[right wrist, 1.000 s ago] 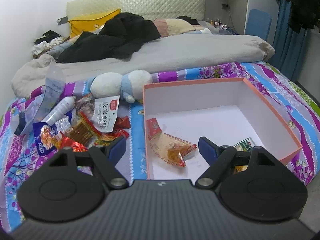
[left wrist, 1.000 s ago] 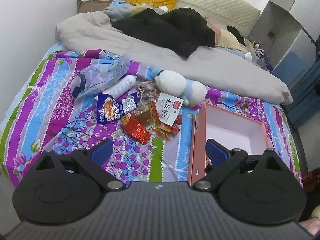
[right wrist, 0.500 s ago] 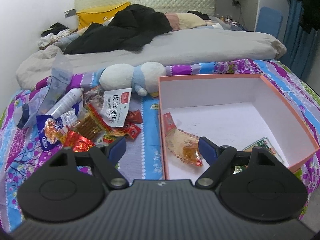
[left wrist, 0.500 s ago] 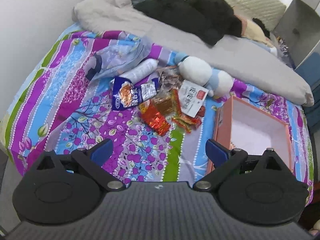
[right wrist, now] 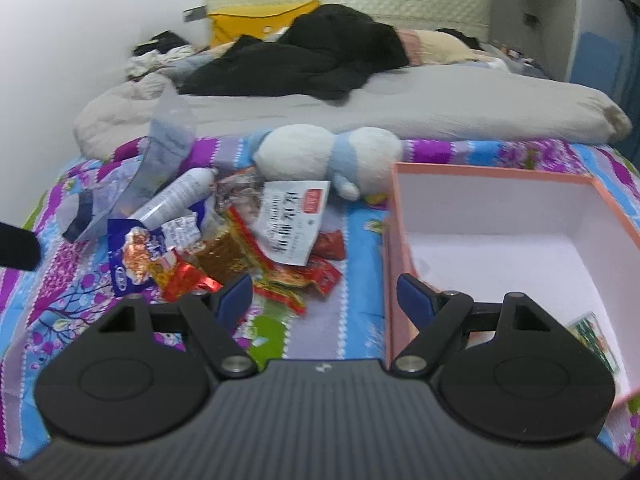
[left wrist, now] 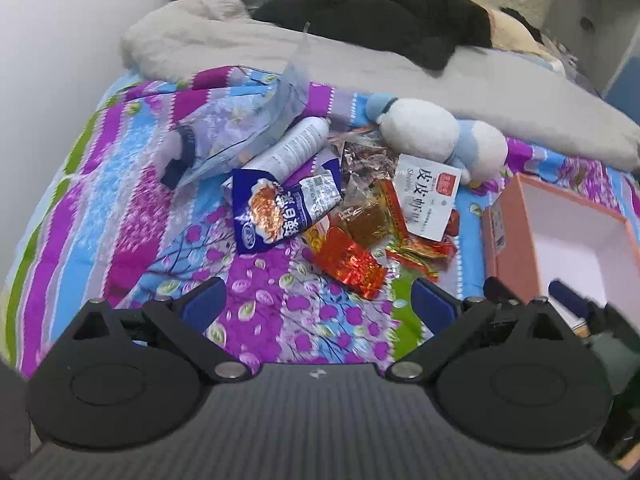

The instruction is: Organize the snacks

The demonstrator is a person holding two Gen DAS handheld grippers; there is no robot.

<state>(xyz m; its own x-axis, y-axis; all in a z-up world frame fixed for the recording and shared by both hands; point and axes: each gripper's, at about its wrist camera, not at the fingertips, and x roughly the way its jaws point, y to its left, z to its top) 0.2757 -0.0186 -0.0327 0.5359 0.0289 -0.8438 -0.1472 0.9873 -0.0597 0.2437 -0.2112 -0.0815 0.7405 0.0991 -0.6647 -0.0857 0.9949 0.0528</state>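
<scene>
Both grippers, left gripper (left wrist: 316, 298) and right gripper (right wrist: 325, 294), hang with jaws spread, empty, over the bed. Just beyond lies the snack pile (left wrist: 352, 220); the box (right wrist: 520, 240) sits beside it. Best to pinch one loose red packet (left wrist: 348, 262) at its edge.

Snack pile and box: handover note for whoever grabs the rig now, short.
Left gripper: open, empty, over the bedspread just short of the snack pile.
Right gripper: open, empty, straddling the left wall of the pink box.
Done: at least one green packet lies in the box; the gripper hides part of the floor.
Left: the blue bag, red foil packet, white packet and the rest of the pile are still on the bed.
</scene>
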